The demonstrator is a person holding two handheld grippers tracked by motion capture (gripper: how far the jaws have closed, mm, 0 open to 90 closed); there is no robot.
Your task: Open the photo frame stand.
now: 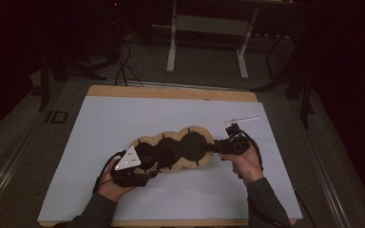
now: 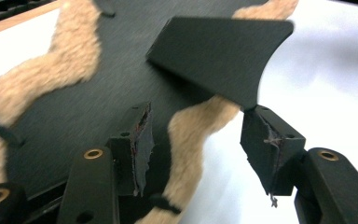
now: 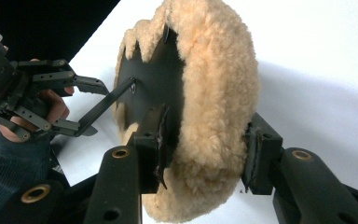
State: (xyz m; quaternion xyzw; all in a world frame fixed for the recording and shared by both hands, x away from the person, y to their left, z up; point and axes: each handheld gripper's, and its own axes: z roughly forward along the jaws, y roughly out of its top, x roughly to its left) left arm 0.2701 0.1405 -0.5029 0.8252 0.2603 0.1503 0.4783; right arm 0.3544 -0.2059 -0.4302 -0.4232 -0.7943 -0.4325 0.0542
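Note:
A long lobed pad (image 1: 171, 151), black inside with a tan fleece rim, lies on the white sheet (image 1: 123, 118). My right gripper (image 1: 212, 147) is shut on its right end; in the right gripper view (image 3: 209, 149) one pad presses the black face and the other the fleece (image 3: 219, 84). My left gripper (image 1: 147, 167), under its grey plate (image 1: 128, 159), is at the pad's left end. In the left gripper view (image 2: 200, 149) its jaws stand wide apart around the fleece edge (image 2: 191, 130), and a raised black flap (image 2: 219, 51) ends just above one fingertip without being pinched.
A thin white stick (image 1: 242, 118) lies on the sheet behind my right gripper. The sheet covers a wooden tabletop (image 1: 171, 92). Beyond it are a dark floor, cables and a white table frame (image 1: 209, 28). The left hand (image 3: 51, 109) is in the right gripper view.

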